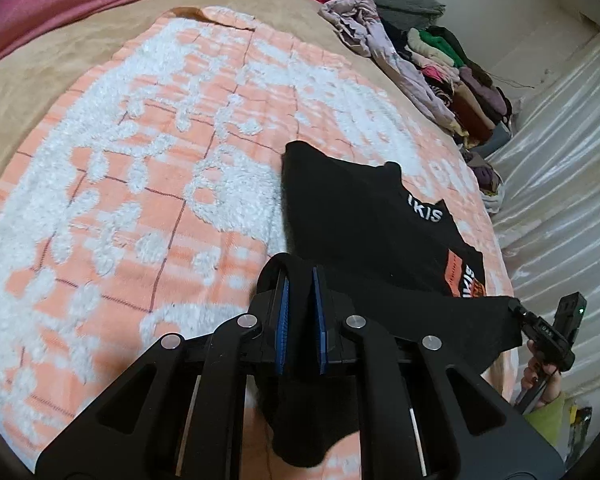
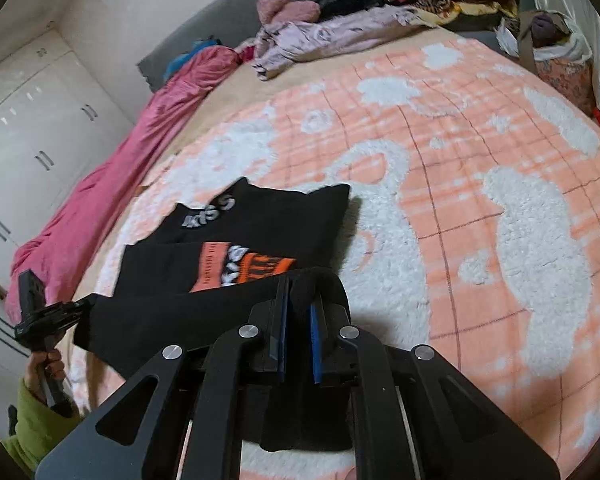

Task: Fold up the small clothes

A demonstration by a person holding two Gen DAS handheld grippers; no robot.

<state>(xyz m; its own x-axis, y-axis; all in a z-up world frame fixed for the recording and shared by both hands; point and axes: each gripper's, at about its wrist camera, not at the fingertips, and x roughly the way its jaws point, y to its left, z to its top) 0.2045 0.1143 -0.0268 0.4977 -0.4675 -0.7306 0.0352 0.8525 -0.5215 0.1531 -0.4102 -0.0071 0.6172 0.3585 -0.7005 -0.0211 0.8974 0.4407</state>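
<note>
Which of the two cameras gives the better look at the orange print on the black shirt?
The right wrist view: the orange print lies mostly uncovered on the black shirt. In the left wrist view the print sits near the garment's edge, partly hidden by a fold.

Spread over the bed (image 2: pixel 236 92): a patterned blanket (image 2: pixel 480 208), with a printed shirt (image 2: pixel 260 216) lying on its near part. Clamped on the shirt's near edge, one at each corner: left gripper (image 1: pixel 300 276) and right gripper (image 2: pixel 298 286) (each pinching a fold of cloth between its pads). Bunched along the bed's left side, a long bedcover (image 2: pixel 112 184). Heaped along the far edge, behind the blanket, a pile of clothes (image 1: pixel 440 64). Left of the bed, a wardrobe (image 2: pixel 28 128).
</note>
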